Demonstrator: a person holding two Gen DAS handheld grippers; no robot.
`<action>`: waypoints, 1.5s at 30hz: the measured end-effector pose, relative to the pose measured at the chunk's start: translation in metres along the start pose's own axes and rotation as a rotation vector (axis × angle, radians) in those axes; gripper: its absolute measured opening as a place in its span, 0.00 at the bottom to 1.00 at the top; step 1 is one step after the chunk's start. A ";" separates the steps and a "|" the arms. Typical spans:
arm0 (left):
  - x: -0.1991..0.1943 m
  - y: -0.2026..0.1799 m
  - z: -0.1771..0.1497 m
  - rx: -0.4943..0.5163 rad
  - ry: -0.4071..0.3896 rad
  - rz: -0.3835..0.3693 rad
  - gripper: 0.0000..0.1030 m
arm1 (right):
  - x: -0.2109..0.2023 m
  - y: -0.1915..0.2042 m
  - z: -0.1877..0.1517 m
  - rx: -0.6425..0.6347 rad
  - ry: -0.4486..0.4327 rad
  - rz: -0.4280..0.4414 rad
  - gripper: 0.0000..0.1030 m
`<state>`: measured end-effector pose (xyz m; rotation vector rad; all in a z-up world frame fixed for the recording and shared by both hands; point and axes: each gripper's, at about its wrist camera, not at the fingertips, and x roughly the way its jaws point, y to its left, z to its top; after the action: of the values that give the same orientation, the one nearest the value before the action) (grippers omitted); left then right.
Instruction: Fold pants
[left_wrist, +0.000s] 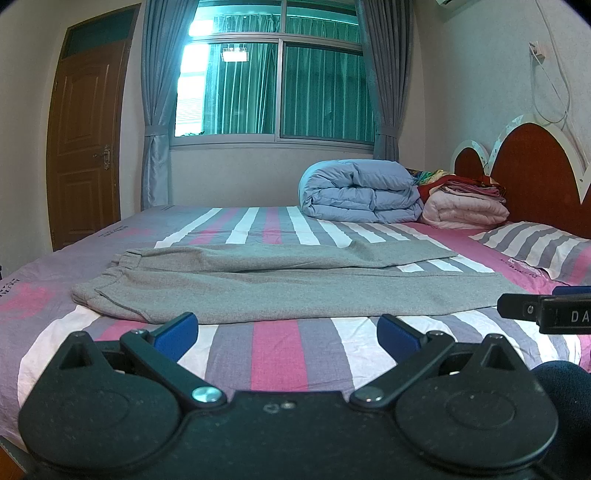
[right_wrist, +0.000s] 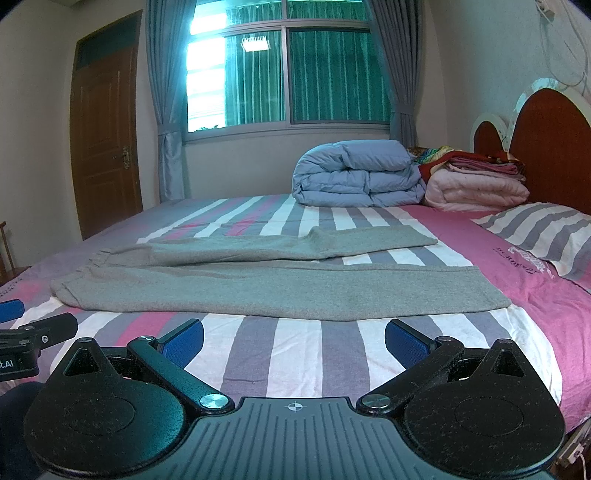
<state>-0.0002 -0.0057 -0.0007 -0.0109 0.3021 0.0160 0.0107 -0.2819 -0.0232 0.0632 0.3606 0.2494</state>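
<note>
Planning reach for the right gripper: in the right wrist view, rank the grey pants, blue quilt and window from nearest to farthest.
From the right gripper:
1. Grey pants, spread flat just ahead on the bed.
2. Blue quilt, folded at the bed's far side, right of centre.
3. Window, on the back wall beyond the bed.

We see the grey pants (right_wrist: 258, 288) as soft, matt knit cloth, slightly fuzzy, on a smooth woven striped bedsheet (right_wrist: 295, 354). Our grippers' arms are matt black speckled plastic with shiny metal screws (left_wrist: 204, 394), their fingertips (left_wrist: 176, 334) ribbed blue plastic. The headboard (left_wrist: 546, 177) is glossy reddish wood; the blue quilt (right_wrist: 354, 173) is puffy with a faint sheen.
</note>
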 end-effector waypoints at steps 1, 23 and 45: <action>0.000 -0.001 0.000 0.000 -0.001 0.000 0.94 | 0.000 0.000 0.000 0.000 0.000 0.000 1.00; 0.000 0.000 0.000 0.002 0.000 0.001 0.94 | 0.000 0.000 0.001 0.000 0.001 0.000 1.00; 0.002 0.014 0.010 -0.028 0.039 0.107 0.94 | 0.008 -0.019 0.007 0.095 0.017 0.050 1.00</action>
<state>0.0041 0.0087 0.0082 -0.0233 0.3416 0.1259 0.0248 -0.2988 -0.0209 0.1640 0.3882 0.2821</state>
